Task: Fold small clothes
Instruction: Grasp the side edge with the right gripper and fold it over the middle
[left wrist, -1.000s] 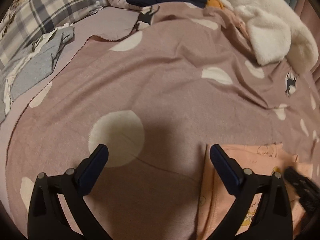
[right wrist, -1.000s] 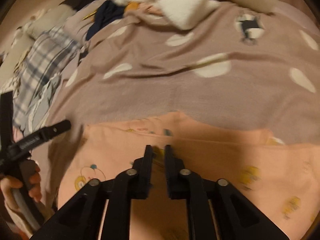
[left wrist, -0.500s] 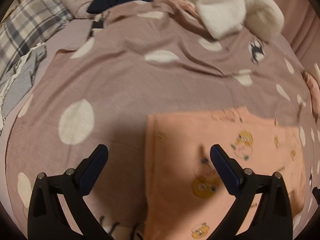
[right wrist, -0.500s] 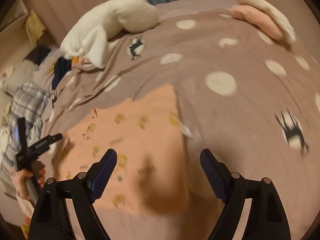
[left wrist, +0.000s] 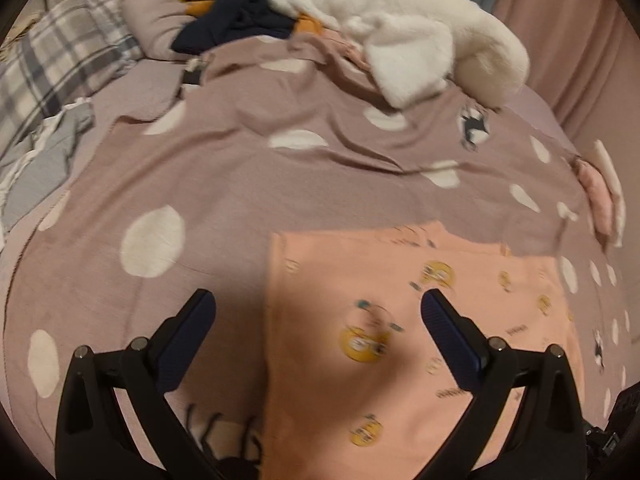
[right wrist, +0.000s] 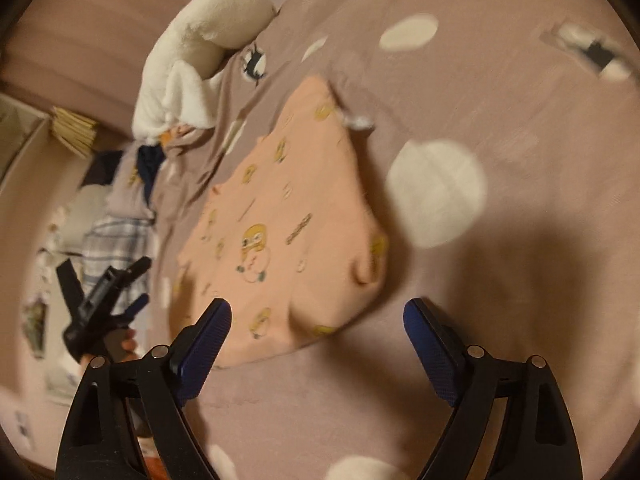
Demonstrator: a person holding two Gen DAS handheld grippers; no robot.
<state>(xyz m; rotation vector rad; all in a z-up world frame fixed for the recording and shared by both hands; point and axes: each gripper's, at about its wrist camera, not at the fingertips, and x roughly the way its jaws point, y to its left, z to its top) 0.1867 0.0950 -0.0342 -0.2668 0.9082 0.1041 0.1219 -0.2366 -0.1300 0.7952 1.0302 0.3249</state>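
Observation:
A small peach garment (left wrist: 400, 320) with yellow cartoon prints lies folded flat on the mauve dotted blanket (left wrist: 240, 184). It also shows in the right wrist view (right wrist: 280, 240), with a small bump at its near right corner. My left gripper (left wrist: 316, 320) is open and empty, hovering over the garment's left edge. My right gripper (right wrist: 316, 324) is open and empty, just in front of the garment's near edge. The left gripper also shows in the right wrist view (right wrist: 104, 300), held in a hand.
A white fluffy garment (left wrist: 400, 40) and a dark navy one (left wrist: 236, 24) are piled at the far end of the bed. A plaid pillow (left wrist: 60, 68) and grey cloth (left wrist: 40, 164) lie at the left. A folded pink-and-white item (left wrist: 600, 192) lies at the right.
My right gripper has opened, let go of the peach garment and pulled back and turned. My left gripper has swung right, over the garment's left edge.

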